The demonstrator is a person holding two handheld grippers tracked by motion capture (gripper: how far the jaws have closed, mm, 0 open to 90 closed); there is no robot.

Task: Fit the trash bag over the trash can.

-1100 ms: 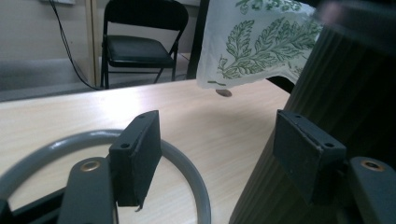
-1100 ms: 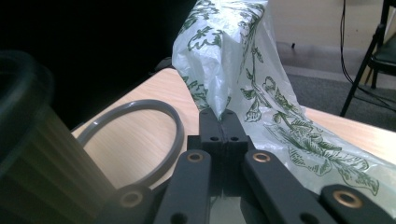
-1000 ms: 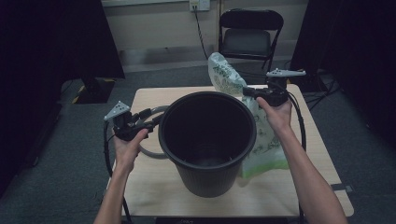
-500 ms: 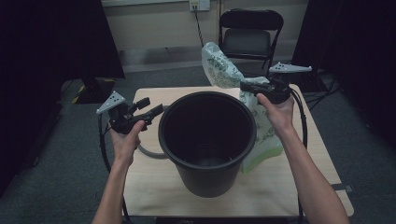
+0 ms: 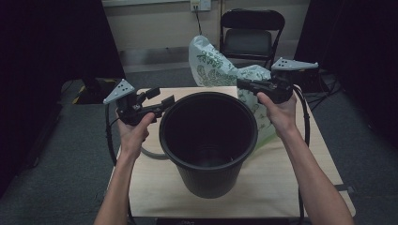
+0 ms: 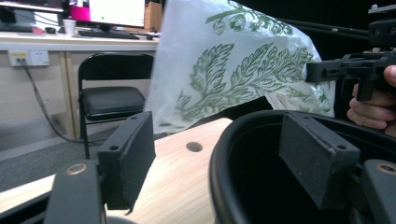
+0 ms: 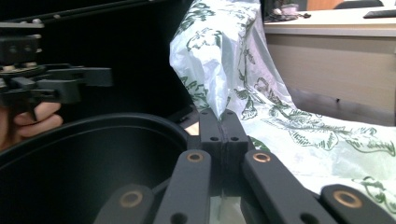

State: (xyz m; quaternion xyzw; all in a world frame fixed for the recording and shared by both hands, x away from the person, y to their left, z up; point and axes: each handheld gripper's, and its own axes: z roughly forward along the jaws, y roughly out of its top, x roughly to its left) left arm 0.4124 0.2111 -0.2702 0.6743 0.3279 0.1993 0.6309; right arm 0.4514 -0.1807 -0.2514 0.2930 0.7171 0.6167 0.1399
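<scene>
- A large round black plastic bucket (image 5: 209, 140) is standing near the middle of the pale wooden table (image 5: 281, 173), its open mouth facing up, with bare table showing in front of it and to either side.
- A white plastic bag printed with green leaves (image 5: 211, 63) is rising in a peak behind the bucket's far right rim; its lower part is trailing down between the bucket and the table's right edge.
- The right hand-held gripper (image 5: 244, 84) is pinching the bag's edge, its jaws pressed together on the thin film just above the bucket's rim, as the right gripper view (image 7: 223, 126) shows.
- The left hand-held gripper (image 5: 162, 96) is hovering just outside the bucket's left rim; its jaws have just been opening and are standing wide, one pad (image 6: 128, 154) over the table and the other over the bucket's mouth, nothing pressed between them.
- A grey hoop (image 5: 150, 152) is lying on the table at the bucket's left foot.
- A black folding chair (image 5: 251, 35) is standing beyond the table's far edge, leaving open floor to left and right.
</scene>
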